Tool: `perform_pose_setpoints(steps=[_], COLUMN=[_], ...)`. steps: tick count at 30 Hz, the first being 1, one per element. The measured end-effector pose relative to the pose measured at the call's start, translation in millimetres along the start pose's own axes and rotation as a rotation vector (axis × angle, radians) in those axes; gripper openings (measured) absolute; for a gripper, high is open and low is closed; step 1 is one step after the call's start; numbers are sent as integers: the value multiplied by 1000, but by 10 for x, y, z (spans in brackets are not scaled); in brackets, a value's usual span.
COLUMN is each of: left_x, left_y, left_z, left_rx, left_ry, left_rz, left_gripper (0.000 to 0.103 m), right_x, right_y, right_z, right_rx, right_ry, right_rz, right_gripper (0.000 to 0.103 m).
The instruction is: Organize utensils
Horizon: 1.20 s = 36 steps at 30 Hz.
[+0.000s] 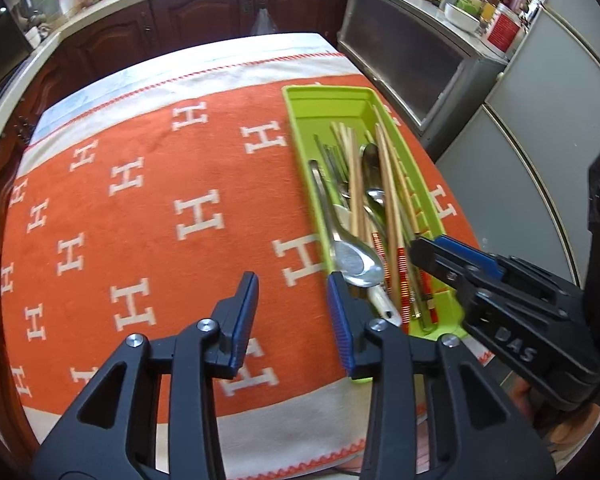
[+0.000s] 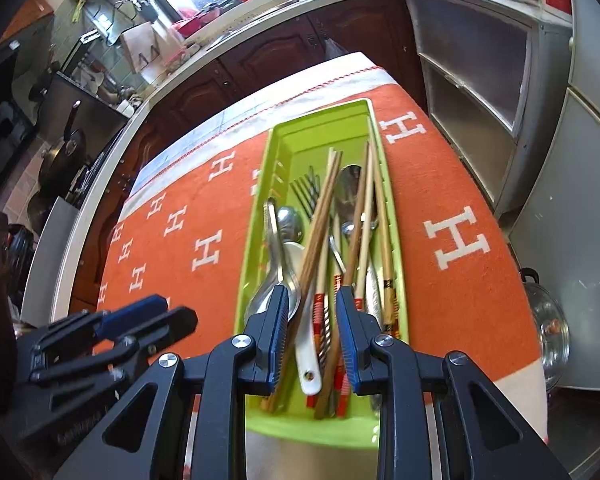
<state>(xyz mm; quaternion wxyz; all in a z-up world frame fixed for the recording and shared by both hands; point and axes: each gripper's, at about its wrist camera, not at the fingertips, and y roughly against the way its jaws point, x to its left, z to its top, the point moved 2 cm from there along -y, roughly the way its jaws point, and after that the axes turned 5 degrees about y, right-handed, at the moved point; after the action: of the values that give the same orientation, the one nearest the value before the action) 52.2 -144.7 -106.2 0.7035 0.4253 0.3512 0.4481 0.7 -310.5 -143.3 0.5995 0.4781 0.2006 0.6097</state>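
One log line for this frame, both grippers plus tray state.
left gripper: open, empty | right gripper: open, empty | lime-green plastic tray: holds wooden chopsticks, metal spoons

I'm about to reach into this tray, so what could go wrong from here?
1. Chopsticks, spoons and forks lie crossed in the green tray; pulling one may drag others.
2. The open right gripper straddles several handles and could pinch more than one.
3. The tray could slide on the cloth.
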Motion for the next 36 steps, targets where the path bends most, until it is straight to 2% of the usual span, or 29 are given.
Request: perform_pose_setpoints(steps=[7,9,11,14,18,22,27,31,36], left_x=[256,288,327,353,426,532,660,713,731], left_y=[341,445,605,771,984,1174,1396,1598,1699], left_z=[-67,-78,-91,-108,-139,-180,-251,-355,-462], left_rx=[-54,-79,-119,-155,-214,-255,-302,-366,-382], left_ry=[26,31,37,37,59,107,180,223,251], left_rz=[18,22,22,17,56,97,161,199,233], left_gripper=[37,42,52,61,63,65,73,82,83], right_x=[252,306,385,500,688,849,1102,1284,1336], right_y=[391,502,642,827,1088,1315,1632,1813,1893], right_z=[-67,-59,-55,-31,-9,-6,-47,-110,-193], right_rx=[-30,-36,-45,-60,-97,-119,-173,-214,-212], right_ry=[43,45,53,70,111,127,177,223,219], right_rz=[13,19,23,19,9,15,7,-21,-19], right_gripper=[35,36,37,48,62,71,84,87,87])
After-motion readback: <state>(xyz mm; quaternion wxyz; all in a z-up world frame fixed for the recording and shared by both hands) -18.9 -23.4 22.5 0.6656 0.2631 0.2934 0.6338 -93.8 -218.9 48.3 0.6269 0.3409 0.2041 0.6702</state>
